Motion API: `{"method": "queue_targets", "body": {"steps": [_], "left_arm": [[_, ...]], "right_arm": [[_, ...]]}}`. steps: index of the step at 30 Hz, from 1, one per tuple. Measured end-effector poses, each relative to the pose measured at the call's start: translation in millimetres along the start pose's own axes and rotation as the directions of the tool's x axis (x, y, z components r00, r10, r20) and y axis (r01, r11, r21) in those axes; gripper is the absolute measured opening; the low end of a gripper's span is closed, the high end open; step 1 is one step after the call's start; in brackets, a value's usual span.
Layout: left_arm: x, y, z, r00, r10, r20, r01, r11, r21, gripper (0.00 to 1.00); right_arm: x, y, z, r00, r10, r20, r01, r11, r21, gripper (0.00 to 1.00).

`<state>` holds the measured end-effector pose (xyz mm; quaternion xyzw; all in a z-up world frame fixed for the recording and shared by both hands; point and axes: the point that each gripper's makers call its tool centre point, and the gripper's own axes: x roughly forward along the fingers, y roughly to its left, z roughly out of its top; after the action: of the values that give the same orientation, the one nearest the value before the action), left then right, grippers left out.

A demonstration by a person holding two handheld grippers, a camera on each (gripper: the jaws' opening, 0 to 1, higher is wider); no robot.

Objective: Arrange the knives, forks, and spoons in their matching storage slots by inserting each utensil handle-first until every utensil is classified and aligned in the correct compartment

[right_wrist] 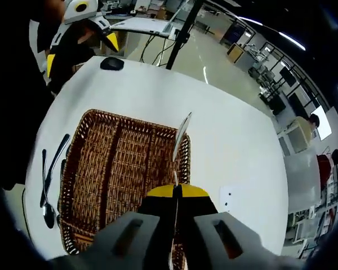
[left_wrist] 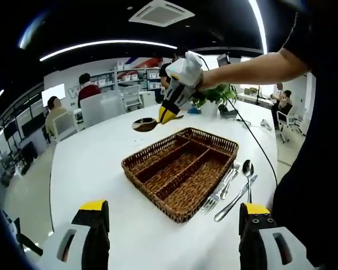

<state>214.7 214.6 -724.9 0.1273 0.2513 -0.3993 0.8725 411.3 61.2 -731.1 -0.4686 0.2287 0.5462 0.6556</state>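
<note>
Two jaws of the right gripper pinch a knife above the wicker tray. The left gripper hangs with fingers spread; remaining cutlery lies beside the tray on the table.

Bright, even overhead strip lights, faint shadows on the white table — sharp centre, fisheye-bent edges
</note>
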Motion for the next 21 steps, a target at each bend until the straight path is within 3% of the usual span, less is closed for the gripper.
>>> {"method": "queue_targets", "body": {"steps": [11, 21], "left_arm": [[5, 9.2, -2.2, 1.000, 0.009, -0.006, -0.009, 1.000, -0.008, 1.00], [11, 13.6, -10.1, 1.000, 0.003, -0.022, -0.004, 1.000, -0.019, 1.00]], "right_arm": [[15, -11, -6.1, 1.000, 0.006, -0.006, -0.006, 1.000, -0.007, 0.00], [44, -2, -23.1, 0.999, -0.030, -0.043, 0.029, 0.999, -0.033, 0.00]]}}
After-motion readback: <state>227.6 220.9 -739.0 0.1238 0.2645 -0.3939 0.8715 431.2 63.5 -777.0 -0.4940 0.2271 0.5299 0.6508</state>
